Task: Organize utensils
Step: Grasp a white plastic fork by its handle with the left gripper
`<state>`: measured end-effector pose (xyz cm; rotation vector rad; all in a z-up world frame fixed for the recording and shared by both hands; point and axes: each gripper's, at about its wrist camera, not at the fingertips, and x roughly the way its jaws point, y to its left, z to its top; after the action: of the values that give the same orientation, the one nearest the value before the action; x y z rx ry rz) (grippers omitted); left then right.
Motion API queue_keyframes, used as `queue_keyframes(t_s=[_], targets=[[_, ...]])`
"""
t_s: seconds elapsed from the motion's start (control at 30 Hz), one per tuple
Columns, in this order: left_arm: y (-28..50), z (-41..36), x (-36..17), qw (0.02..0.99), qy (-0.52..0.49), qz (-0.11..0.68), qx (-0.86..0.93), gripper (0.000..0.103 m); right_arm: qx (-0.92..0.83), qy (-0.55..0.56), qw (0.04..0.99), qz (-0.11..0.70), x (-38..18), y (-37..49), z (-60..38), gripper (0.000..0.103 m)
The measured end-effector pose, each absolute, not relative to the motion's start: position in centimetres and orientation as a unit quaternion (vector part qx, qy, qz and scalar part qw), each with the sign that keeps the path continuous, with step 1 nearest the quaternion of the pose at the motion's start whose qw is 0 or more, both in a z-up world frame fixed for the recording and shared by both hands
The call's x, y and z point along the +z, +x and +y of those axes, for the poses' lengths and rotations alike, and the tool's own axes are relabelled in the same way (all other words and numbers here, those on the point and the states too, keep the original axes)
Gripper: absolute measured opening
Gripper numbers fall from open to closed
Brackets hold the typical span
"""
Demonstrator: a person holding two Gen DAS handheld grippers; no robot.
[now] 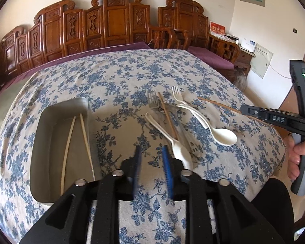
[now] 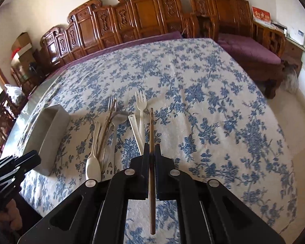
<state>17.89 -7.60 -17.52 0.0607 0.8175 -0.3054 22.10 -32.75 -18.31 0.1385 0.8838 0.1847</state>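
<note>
Right gripper (image 2: 151, 148) clamped on brown chopstick (image 2: 151, 126), stick protruding ahead of jaws. Left gripper (image 1: 151, 158) part-open, empty. Tray (image 1: 50, 134) left of both: carry level, lay beside pale chopsticks (image 1: 85, 138).

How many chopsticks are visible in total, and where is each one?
4. Two pale chopsticks lie in the grey tray. One brown chopstick lies across the utensil pile. One brown chopstick is held in the right gripper. The pile may hide more.
</note>
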Motion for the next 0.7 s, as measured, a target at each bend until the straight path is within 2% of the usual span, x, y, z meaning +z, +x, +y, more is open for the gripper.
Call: queue_keyframes(t_s=[0.23,0.7], targets=[[19.1,-10.1,-18.0,0.897,0.058,0.407,-0.162,0.032,0.101,0.063,0.903,0.412,-18.0,20.6,-34.3,0.006],[21.8,-14.3,-23.9,0.862,0.071,0.474,-0.166,0.032,0.110,0.060,0.905,0.406,-17.9,20.7,-35.3,0.006]])
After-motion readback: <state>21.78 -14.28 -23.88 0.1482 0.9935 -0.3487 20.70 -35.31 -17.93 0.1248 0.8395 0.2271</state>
